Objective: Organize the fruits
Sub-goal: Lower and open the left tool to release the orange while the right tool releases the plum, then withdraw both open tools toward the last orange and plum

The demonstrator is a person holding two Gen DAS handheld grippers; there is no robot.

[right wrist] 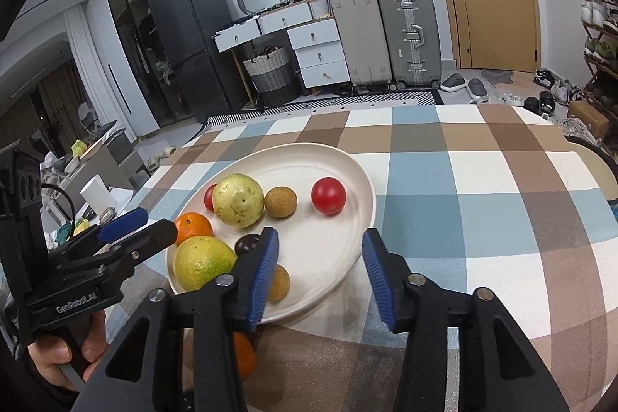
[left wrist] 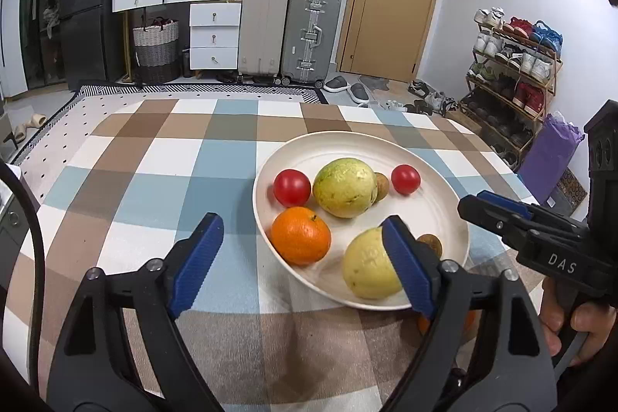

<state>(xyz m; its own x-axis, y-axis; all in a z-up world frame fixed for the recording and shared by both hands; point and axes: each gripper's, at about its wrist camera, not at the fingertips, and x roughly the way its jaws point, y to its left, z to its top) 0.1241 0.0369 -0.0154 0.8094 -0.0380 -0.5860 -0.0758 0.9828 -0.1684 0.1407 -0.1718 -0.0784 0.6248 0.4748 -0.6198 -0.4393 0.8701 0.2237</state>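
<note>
Most fruit is already gathered on the white plate (right wrist: 359, 176), one orange (right wrist: 244, 354) is left on the tablecloth (right wrist: 483, 203) beside it, and both the left gripper (left wrist: 301, 257) and right gripper (right wrist: 320, 275) are held spread apart and empty.

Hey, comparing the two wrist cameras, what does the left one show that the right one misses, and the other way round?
Only the left wrist view shows the whole shoe rack and the purple bag beside it. Only the right wrist view shows a dark round fruit on the plate and clearly shows a second orange lying off the plate on the tablecloth. Both share the plate, two guavas, two tomatoes, the orange on the plate, the suitcases and the door.
</note>
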